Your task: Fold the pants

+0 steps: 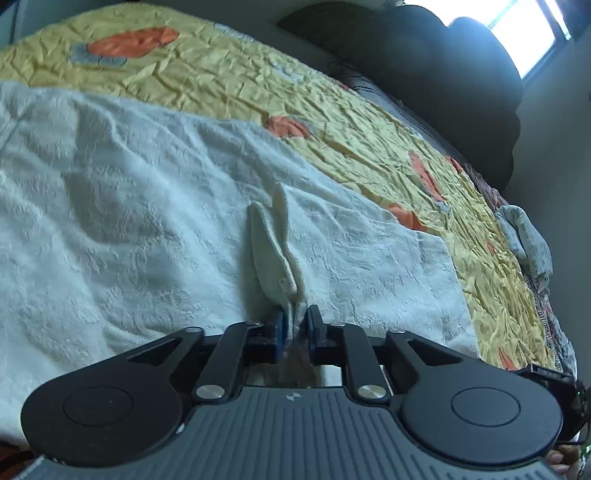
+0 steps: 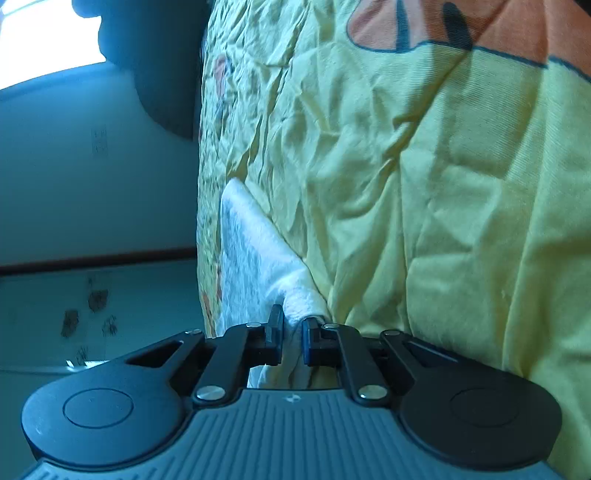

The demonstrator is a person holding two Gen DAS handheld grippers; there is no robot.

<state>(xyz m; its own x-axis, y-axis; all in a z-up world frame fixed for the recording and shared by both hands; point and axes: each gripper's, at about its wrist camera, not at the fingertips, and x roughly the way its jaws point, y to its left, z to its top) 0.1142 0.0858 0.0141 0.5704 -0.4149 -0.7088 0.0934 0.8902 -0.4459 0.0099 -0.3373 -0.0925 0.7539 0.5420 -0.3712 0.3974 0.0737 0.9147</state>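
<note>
The white textured pants lie spread across a yellow bedspread with orange patches. My left gripper is shut on an edge of the pants, and a pinched ridge of cloth stands up ahead of the fingers. In the right wrist view my right gripper is shut on another white edge of the pants, held against the yellow bedspread at the bed's side.
A dark headboard or cushion stands behind the bed under a bright window. A rolled grey-white cloth lies at the bed's right edge. The right wrist view shows a tiled floor and a wall beside the bed.
</note>
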